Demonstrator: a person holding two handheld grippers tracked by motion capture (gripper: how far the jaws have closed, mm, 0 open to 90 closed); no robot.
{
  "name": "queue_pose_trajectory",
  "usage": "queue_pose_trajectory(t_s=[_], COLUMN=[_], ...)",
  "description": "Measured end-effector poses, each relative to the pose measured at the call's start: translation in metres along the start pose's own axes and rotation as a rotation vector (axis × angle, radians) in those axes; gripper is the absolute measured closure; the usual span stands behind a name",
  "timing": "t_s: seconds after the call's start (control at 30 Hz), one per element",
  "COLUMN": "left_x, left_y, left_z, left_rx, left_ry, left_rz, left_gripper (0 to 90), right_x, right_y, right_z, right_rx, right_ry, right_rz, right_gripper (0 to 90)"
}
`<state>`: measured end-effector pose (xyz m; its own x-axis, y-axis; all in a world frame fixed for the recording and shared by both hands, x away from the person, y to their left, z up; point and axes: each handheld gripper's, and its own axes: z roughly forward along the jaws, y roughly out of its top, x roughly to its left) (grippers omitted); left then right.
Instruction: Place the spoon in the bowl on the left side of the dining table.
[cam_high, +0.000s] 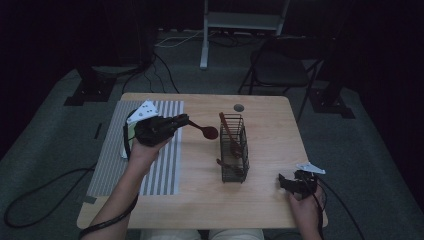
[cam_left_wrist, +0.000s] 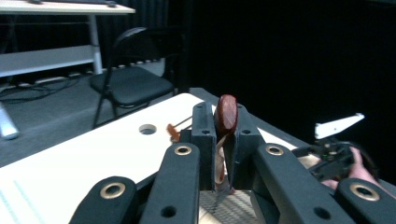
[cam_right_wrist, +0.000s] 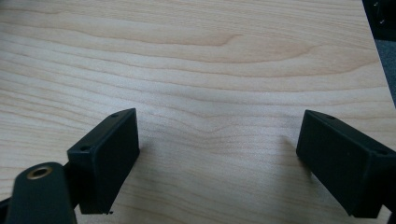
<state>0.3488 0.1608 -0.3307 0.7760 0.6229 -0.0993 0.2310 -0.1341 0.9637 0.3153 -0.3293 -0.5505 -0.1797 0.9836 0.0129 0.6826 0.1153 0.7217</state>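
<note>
High view: a light wooden tabletop (cam_high: 200, 200) stands on grey carpet in a dark room, with a folding chair (cam_high: 280, 70) at twelve o'clock beyond it and a striped mat (cam_high: 160, 170) on its nine o'clock side. A wire basket (cam_high: 234, 150) stands near the middle, with wooden utensils leaning inside. The left gripper (cam_high: 182, 120) is held above the mat's far end, forearm reaching in from six o'clock, jaws pointing toward three o'clock. They are clamped on a dark red spoon (cam_high: 205, 131), whose long axis runs roughly level toward the basket, bowl leading. The right gripper (cam_high: 283, 182) rests at five o'clock on the tabletop, aimed toward nine o'clock.

Left gripper view: the jaws are closed narrow on the spoon (cam_left_wrist: 226, 114), its bowl standing edge-on above the jaw tips, pointing away toward twelve o'clock. The chair (cam_left_wrist: 130, 84) stands beyond the tabletop's far edge.

Right gripper view: the jaws stand wide apart over bare wood grain (cam_right_wrist: 210, 70), holding nothing.
</note>
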Motion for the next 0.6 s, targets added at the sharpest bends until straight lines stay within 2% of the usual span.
queue_pose_trajectory(t_s=[0.03, 0.07, 0.13, 0.2, 0.3, 0.37, 0.4, 0.47, 0.5, 0.53, 0.6], left_x=[0.005, 0.005, 0.012, 0.015, 0.023, 0.028, 0.030, 0.033, 0.037, 0.037, 0.044], left_y=[-0.002, -0.002, -0.006, -0.007, -0.013, -0.016, -0.017, -0.018, -0.021, -0.021, -0.025], left_z=[-0.005, -0.005, -0.011, -0.012, -0.020, -0.024, -0.027, -0.029, -0.034, -0.034, -0.042], left_rx=[0.004, 0.004, 0.004, 0.006, 0.001, -0.003, -0.006, -0.007, -0.012, -0.012, -0.009], left_ry=[0.024, 0.024, 0.054, 0.058, 0.098, 0.109, 0.130, 0.126, 0.152, 0.152, 0.179], left_rz=[0.002, 0.002, -0.011, -0.016, -0.031, -0.045, -0.046, -0.051, -0.058, -0.058, -0.070], left_gripper=[83.6, 83.6, 83.6, 83.6, 83.6, 83.6, 83.6, 83.6, 83.6, 83.6, 83.6], right_x=[0.000, 0.000, 0.000, 0.000, 0.000, 0.000, 0.000, 0.000, 0.000, 0.000, 0.000], right_y=[0.000, 0.000, 0.000, 0.000, 0.000, 0.000, 0.000, 0.000, 0.000, 0.000, 0.000], right_z=[0.000, 0.000, 0.000, 0.000, 0.000, 0.000, 0.000, 0.000, 0.000, 0.000, 0.000], right_rx=[0.000, 0.000, -0.001, -0.001, -0.001, -0.001, -0.001, -0.001, -0.001, -0.001, -0.001], right_ry=[0.000, 0.000, 0.000, 0.000, 0.000, 0.000, 0.000, 0.000, 0.000, 0.000, 0.000], right_rz=[0.000, 0.000, 0.000, 0.000, 0.000, 0.000, 0.000, 0.000, 0.000, 0.000, 0.000], right_gripper=[12.5, 12.5, 12.5, 12.5, 12.5, 12.5, 12.5, 12.5, 12.5, 12.5, 12.5])
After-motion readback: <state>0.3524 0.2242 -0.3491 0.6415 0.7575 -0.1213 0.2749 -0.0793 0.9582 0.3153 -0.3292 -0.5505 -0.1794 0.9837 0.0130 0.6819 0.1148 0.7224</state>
